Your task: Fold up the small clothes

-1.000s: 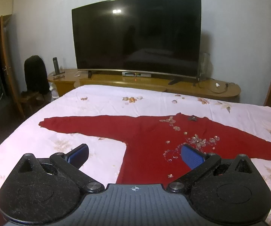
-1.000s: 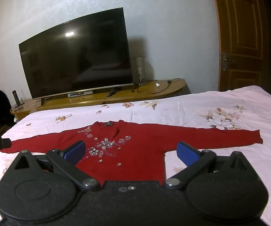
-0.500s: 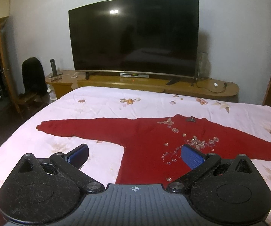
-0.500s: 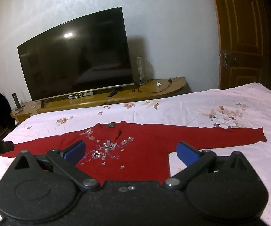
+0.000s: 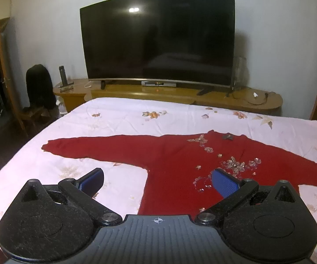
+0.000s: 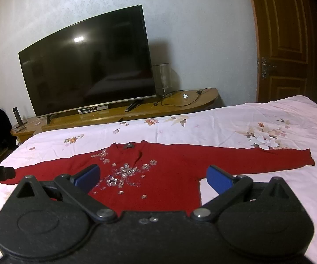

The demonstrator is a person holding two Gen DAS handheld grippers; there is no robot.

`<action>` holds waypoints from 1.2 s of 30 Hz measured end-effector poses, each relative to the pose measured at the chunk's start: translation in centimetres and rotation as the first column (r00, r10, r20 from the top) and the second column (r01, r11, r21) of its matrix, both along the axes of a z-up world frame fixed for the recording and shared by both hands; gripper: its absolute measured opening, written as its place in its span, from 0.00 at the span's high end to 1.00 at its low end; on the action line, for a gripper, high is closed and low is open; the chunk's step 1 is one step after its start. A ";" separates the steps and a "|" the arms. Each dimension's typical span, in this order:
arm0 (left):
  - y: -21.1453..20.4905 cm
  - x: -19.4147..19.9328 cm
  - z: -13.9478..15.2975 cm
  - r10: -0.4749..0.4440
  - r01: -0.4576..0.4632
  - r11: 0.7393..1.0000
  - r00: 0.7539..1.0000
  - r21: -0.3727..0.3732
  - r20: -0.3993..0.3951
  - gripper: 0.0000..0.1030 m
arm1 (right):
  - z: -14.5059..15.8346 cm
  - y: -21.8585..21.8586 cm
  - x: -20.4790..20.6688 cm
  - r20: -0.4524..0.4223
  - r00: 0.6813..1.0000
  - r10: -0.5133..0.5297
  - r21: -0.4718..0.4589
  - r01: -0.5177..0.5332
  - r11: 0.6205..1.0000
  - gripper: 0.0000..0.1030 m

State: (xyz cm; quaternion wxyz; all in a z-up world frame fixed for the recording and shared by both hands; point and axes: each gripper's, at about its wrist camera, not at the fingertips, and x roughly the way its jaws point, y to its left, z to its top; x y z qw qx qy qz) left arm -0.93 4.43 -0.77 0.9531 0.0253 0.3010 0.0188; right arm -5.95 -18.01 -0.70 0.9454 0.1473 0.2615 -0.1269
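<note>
While the red sweater (image 5: 176, 160) lies flat on the bed (image 5: 118, 114), sleeves spread wide, we hold the left gripper (image 5: 158, 179) over its left side and the right gripper (image 6: 152, 176) over its sequined chest. Both pairs of fingers (image 6: 219, 179) gape wide, gripping nothing. A television (image 5: 158, 39) stands beyond the bed.

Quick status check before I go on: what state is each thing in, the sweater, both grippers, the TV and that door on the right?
red sweater: spread flat on the bed, both sleeves stretched out sideways, unfolded.
left gripper: open, holding nothing, over the sweater's lower edge.
right gripper: open, holding nothing.
TV: screen dark, off.
door: closed.
</note>
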 end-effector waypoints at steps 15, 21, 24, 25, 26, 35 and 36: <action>1.2 2.4 -2.2 0.009 -0.009 1.000 0.998 0.008 -0.070 0.00 | -0.5 0.6 2.0 -0.016 1.000 0.021 0.009 -0.021 1.000 0.00; 3.9 4.8 -4.3 0.060 -0.062 0.998 0.993 -0.016 -0.107 0.00 | -1.1 1.2 3.0 -0.030 0.999 0.029 0.016 -0.029 0.999 0.00; 5.9 5.4 -5.5 0.090 -0.091 0.996 0.995 -0.015 -0.035 0.00 | -1.5 1.7 3.9 -0.048 0.998 0.037 0.019 -0.036 0.999 0.00; 6.5 5.8 -5.6 0.097 -0.098 0.995 0.995 -0.011 -0.035 0.00 | -1.6 1.9 4.1 -0.050 0.998 0.038 0.018 -0.037 0.999 0.00; 7.0 6.3 -5.9 0.102 -0.102 0.995 0.994 -0.006 -0.048 0.00 | -1.7 2.1 4.5 -0.055 0.998 0.041 0.016 -0.041 0.999 0.00; 11.7 11.8 -9.9 0.134 -0.138 0.990 0.964 -0.003 -0.229 0.00 | -3.1 5.2 8.0 -0.104 0.990 0.100 0.029 -0.098 0.995 0.00; 12.3 12.4 -10.3 0.136 -0.143 0.990 0.958 -0.008 -0.251 0.00 | -3.2 5.6 8.3 -0.107 0.988 0.108 0.029 -0.105 0.994 0.00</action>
